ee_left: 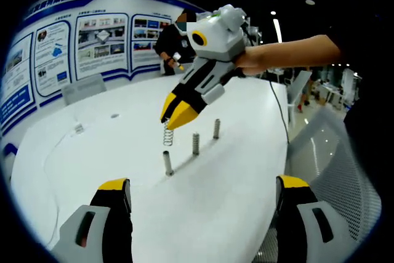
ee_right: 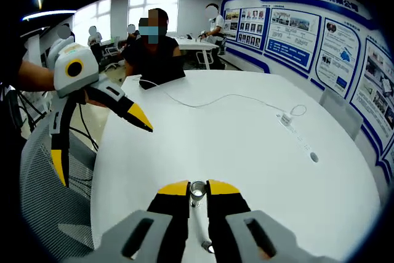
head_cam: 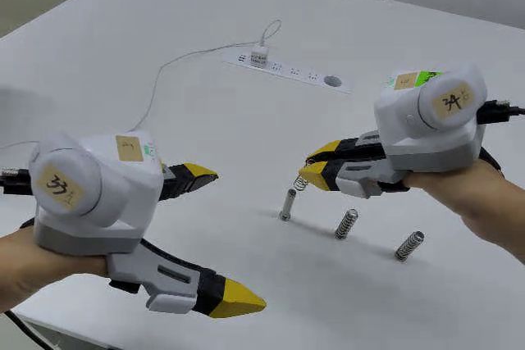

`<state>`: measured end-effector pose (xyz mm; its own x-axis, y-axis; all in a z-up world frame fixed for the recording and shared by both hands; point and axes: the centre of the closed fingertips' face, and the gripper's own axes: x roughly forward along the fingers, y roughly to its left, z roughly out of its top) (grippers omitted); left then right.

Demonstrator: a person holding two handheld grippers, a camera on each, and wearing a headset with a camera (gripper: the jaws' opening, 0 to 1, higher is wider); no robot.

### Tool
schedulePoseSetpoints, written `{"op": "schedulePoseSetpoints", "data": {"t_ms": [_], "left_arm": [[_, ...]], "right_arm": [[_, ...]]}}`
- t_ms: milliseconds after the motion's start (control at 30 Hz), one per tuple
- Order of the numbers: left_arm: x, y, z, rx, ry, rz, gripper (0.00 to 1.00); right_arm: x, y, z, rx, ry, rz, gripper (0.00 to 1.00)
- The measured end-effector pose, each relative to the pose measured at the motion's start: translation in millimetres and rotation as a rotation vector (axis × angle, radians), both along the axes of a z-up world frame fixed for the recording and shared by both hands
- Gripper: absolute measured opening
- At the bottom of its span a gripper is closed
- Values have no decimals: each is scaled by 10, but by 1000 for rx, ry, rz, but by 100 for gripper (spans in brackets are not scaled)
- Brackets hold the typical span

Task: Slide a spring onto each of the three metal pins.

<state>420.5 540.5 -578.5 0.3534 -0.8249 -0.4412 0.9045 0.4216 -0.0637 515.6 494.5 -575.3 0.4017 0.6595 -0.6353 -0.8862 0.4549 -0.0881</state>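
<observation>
Three metal pins stand in a row on the white table. The left pin is bare. The middle pin and the right pin each carry a spring. My right gripper is shut on a third spring, which hangs from its tips just above and slightly right of the bare pin. My left gripper is open and holds nothing, to the left of the pins.
A white power strip with a plugged-in charger and a thin cable lies farther back on the table. The table's near edge runs under my left hand. A mesh chair stands beside the table. People sit at a far table.
</observation>
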Motion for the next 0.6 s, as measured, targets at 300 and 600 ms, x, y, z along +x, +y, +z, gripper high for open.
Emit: {"op": "schedulePoseSetpoints", "data": {"t_ms": [300, 600], "left_arm": [[13, 31, 13, -12, 3, 18, 100], [-16, 18, -4, -7, 10, 12, 100]], "right_arm": [[36, 13, -137, -18, 30, -9, 11], [25, 53, -238, -41, 43, 2, 11]]}}
